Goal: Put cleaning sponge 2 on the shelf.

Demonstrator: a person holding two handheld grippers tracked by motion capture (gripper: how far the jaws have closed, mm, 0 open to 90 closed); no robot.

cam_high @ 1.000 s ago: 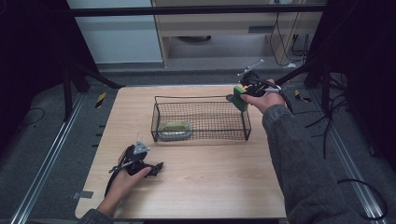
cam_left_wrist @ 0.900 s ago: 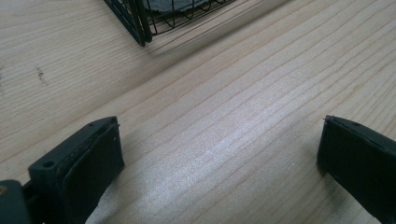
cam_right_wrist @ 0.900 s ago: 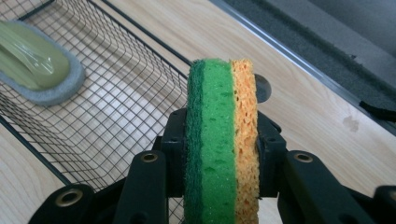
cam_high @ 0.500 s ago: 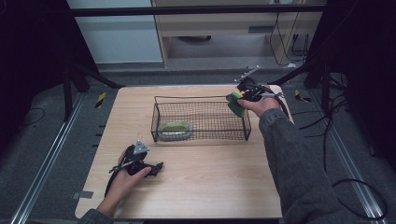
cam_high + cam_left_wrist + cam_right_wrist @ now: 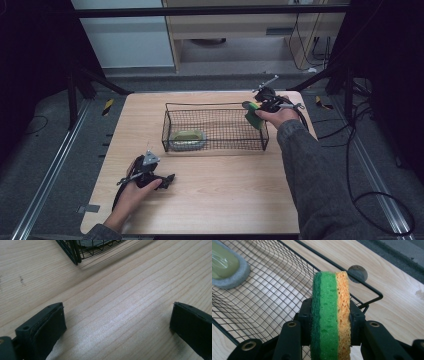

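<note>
The right gripper (image 5: 329,325) clamps a sponge (image 5: 331,312) above the basket (image 5: 215,146) rim; released early, it could fall outside. The left gripper (image 5: 117,327) rests released on the tabletop (image 5: 125,302).

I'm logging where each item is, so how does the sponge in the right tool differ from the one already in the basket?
The held sponge is bright green and orange; the basket sponge is pale green on grey. The held sponge stands on edge, clamped in the right tool over the basket's end; the basket sponge lies flat on the basket floor, untouched. Both are layered cleaning pads.
</note>
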